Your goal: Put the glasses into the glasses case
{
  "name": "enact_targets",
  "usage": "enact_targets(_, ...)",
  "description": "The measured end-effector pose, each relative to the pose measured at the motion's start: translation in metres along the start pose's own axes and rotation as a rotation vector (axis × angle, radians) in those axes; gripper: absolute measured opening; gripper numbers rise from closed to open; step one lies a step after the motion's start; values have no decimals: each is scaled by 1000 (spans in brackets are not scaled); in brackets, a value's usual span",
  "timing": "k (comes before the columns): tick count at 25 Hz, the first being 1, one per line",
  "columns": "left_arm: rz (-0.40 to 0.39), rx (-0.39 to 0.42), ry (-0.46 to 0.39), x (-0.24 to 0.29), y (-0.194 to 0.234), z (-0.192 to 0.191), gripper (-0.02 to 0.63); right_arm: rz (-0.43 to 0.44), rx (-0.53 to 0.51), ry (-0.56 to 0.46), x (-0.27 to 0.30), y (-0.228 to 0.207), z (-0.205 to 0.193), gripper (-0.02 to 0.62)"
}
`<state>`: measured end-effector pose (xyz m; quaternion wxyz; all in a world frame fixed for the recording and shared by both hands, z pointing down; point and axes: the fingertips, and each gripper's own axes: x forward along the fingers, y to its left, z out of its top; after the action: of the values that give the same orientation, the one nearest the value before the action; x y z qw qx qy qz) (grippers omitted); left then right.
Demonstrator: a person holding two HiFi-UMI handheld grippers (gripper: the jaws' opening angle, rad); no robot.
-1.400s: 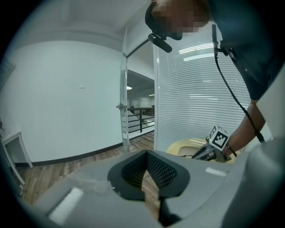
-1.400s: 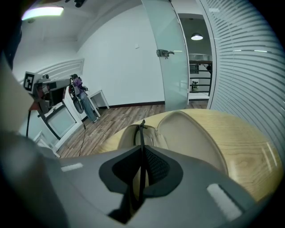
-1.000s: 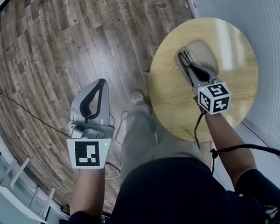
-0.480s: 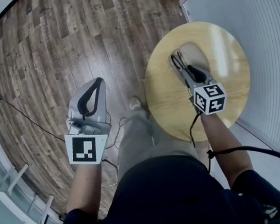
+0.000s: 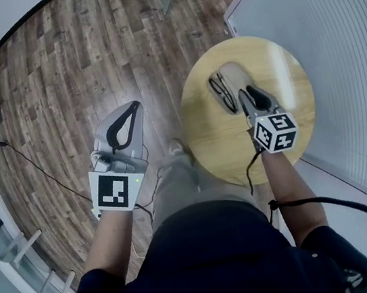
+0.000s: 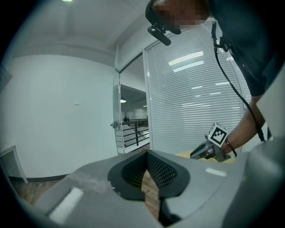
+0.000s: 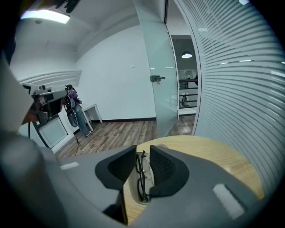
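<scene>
Black-framed glasses (image 5: 219, 93) lie folded along the left edge of a beige glasses case (image 5: 235, 73) on a round wooden table (image 5: 217, 141); whether they sit inside it I cannot tell. My right gripper (image 5: 243, 92) is just right of them, jaws a narrow gap apart and holding nothing. In the right gripper view the glasses (image 7: 142, 180) and the case (image 7: 151, 177) show through the gap of the right gripper (image 7: 143, 150). My left gripper (image 5: 134, 106) hangs shut and empty over the floor, far left of the table. It (image 6: 147, 153) looks towards the right gripper (image 6: 193, 155).
A wall of white blinds (image 5: 330, 32) runs close behind and right of the table. Wooden floor (image 5: 88, 54) lies to the left, with a thin cable (image 5: 30, 148) across it and white furniture (image 5: 12, 260) at the lower left. The person's leg (image 5: 182, 183) stands by the table edge.
The right gripper has drawn back and to the right from the case. The glasses, which lay against its tips, now lie apart from it. The left gripper stays put.
</scene>
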<state>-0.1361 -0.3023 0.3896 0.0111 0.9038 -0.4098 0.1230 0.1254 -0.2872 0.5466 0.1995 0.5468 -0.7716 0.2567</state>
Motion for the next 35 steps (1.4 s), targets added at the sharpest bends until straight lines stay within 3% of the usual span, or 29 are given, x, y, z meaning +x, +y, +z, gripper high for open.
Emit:
enact_targets(11, -24, 52, -86, -22, -41, 60, 0, 34, -21, -245, -89, 7, 62, 103)
enact_targets(17, -56, 110, -108, -35, -69, 82, 0, 61, -11, -308, -137, 8, 88, 101)
enact_targets(23, -54, 7, -129, -45, -81, 101, 0, 63, -27, -378, -183, 11, 102, 101)
enact_targets(28, -25, 60, -144, -50, -80, 122, 0, 52, -27, -463, -218, 17, 120, 100)
enact_targets(35, -23, 59, -178, -43, -83, 122, 0, 39, -9, -498, -230, 9, 118, 98)
